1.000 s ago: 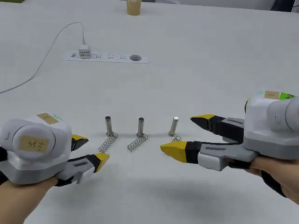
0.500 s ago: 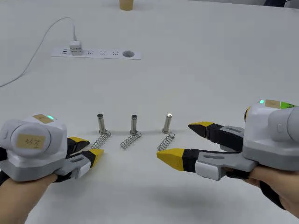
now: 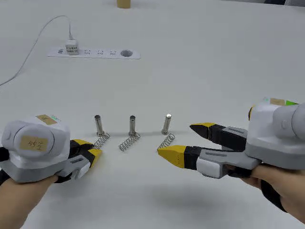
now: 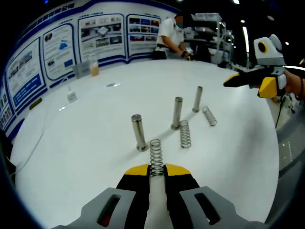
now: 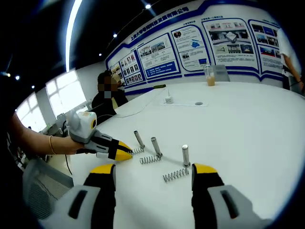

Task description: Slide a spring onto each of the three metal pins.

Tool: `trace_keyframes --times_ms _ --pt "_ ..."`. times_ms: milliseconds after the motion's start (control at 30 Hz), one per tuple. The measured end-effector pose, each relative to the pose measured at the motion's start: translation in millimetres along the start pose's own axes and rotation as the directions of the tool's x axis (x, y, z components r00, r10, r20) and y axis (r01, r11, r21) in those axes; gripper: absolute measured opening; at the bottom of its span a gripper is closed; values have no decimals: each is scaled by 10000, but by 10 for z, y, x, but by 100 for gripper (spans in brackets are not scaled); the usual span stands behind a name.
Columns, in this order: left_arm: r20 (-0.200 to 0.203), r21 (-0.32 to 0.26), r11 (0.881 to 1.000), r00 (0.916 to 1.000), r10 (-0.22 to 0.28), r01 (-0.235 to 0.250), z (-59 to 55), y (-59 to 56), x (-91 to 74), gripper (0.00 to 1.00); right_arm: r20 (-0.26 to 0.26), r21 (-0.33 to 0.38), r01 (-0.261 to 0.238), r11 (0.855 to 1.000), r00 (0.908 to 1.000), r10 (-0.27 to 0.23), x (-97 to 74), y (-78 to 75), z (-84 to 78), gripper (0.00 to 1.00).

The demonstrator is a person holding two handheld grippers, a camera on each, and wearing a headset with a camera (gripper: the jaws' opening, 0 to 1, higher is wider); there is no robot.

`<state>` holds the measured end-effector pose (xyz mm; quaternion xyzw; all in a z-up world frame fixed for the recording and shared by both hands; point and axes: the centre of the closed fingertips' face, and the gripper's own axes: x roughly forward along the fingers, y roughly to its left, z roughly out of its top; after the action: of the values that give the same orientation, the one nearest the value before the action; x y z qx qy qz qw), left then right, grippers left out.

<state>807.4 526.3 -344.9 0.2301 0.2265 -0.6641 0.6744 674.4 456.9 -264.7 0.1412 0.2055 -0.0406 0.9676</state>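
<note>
White tabletop (image 3: 205, 71) carries all we need. Three metal pins stand upright in a row: the left pin (image 3: 98, 125), middle pin (image 3: 132, 125) and right pin (image 3: 167, 123), all bare. A spring lies flat at the foot of each, slanting from the pin's base toward us: the left spring (image 3: 101, 141), middle spring (image 3: 128, 142) and right spring (image 3: 166, 141).

Our left gripper (image 3: 94, 147) is closest to its target. In the left gripper view the left spring runs lengthwise straight out from the jaw tips, its near end right at them. Those jaws are drawn almost together, and we cannot tell whether they pinch the coil.

Our right gripper (image 3: 177, 139) holds its jaws spread wide and empty, with the right spring lying crosswise just ahead of the gap. We judge that no spring is threaded yet. Farther back lies a power strip (image 3: 93, 52).
</note>
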Motion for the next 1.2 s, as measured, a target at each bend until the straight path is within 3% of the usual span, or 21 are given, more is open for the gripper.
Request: trace_keyframes --times_ms 400,800,1200 --pt "-143 354 9993 9999 74 -69 1 -15 -91 10 141 328 -59 9994 9999 54 11 39 27 64" --pt "472 519 9985 9986 -221 196 134 -148 -356 10 420 887 -576 9944 9977 540 34 187 93 61" --pt "1365 978 9939 9886 -635 503 409 -397 -652 10 704 1457 -1504 9778 9874 1414 137 447 181 54"
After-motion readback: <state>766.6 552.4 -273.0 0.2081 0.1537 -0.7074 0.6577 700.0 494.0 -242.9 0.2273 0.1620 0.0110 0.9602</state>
